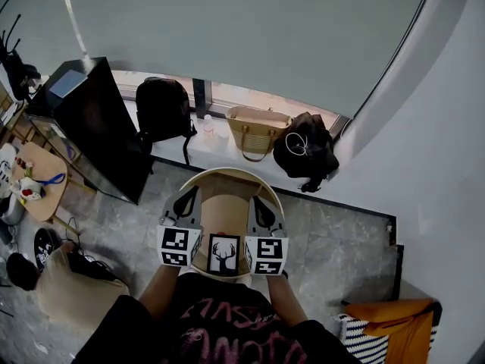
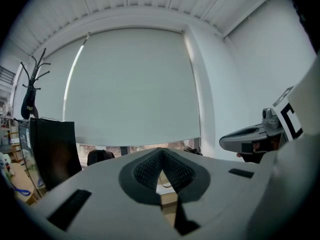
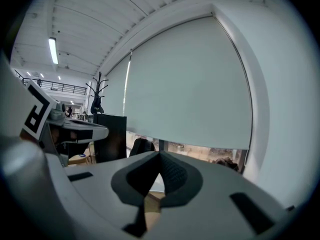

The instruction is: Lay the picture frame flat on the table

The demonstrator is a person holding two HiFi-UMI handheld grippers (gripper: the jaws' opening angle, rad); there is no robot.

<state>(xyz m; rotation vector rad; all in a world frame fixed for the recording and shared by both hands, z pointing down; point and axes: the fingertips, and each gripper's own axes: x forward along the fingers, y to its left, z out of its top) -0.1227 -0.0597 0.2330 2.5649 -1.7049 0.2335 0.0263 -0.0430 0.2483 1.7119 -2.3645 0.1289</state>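
Observation:
The picture frame, black with a white mat and a deer silhouette, is at the near edge of the round wooden table, between the two marker cubes. Whether it stands or lies flat I cannot tell. My left gripper is held over the table's left side and my right gripper over its right side, both pointing away from the frame. In the left gripper view the left gripper has its jaws together with nothing in them. The right gripper looks the same in its own view. Neither gripper view shows the frame.
Along the window ledge behind the table stand a black backpack, a woven bag and a black bag. A tall black cabinet is at the left, a small wooden table beyond it, and an orange cloth at the lower right.

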